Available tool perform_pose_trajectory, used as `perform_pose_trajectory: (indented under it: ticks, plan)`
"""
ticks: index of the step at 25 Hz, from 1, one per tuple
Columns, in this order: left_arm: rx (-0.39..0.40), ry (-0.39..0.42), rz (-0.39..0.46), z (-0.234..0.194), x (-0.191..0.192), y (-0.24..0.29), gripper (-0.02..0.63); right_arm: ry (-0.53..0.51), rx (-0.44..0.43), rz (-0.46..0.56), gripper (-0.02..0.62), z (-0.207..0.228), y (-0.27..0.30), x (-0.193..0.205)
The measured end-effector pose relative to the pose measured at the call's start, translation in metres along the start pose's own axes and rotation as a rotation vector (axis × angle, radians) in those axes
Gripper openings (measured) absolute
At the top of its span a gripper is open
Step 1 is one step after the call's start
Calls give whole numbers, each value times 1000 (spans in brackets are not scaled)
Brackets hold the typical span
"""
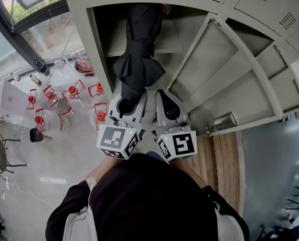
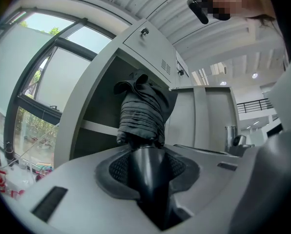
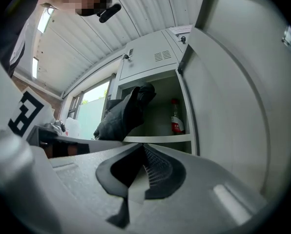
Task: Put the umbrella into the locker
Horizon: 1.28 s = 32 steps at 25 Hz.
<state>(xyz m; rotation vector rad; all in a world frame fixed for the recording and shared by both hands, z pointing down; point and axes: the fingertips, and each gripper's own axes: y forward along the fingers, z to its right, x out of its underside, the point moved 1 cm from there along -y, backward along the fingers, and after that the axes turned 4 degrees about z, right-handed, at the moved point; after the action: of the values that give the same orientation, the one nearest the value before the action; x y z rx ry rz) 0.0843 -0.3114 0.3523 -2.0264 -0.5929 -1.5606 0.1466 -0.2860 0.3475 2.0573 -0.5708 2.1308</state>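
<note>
A folded black umbrella (image 1: 137, 49) points into the open locker compartment (image 1: 104, 49), its tip above the inner shelf (image 1: 172, 39). My left gripper (image 1: 125, 104) is shut on the umbrella's black handle. In the left gripper view the handle (image 2: 148, 179) sits between the pads and the bunched canopy (image 2: 143, 113) rises ahead. My right gripper (image 1: 169, 109) is just right of the left one, shut with nothing in it. From the right gripper view the umbrella (image 3: 123, 113) shows at the left of the compartment, beyond the right gripper (image 3: 135, 172).
The locker door (image 1: 230, 69) stands open to the right, a metal latch (image 1: 225, 120) on its edge. A red-labelled bottle (image 3: 176, 117) stands on the shelf at the right. Several red items (image 1: 69, 92) lie on the floor left of the lockers.
</note>
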Motion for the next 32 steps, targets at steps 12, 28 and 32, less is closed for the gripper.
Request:
perform_pose_trajectory:
  ticks: [12, 28, 32]
  plan:
    - [-122, -24, -67, -16, -12, 56, 103, -7, -73, 9, 3, 22, 29, -10]
    - [-248, -131, -165, -51, -12, 84, 106, 6, -128, 40, 3, 29, 44, -15]
    - [-258, -183, -209, -56, -6, 86, 112, 6, -130, 45, 3, 30, 44, -17]
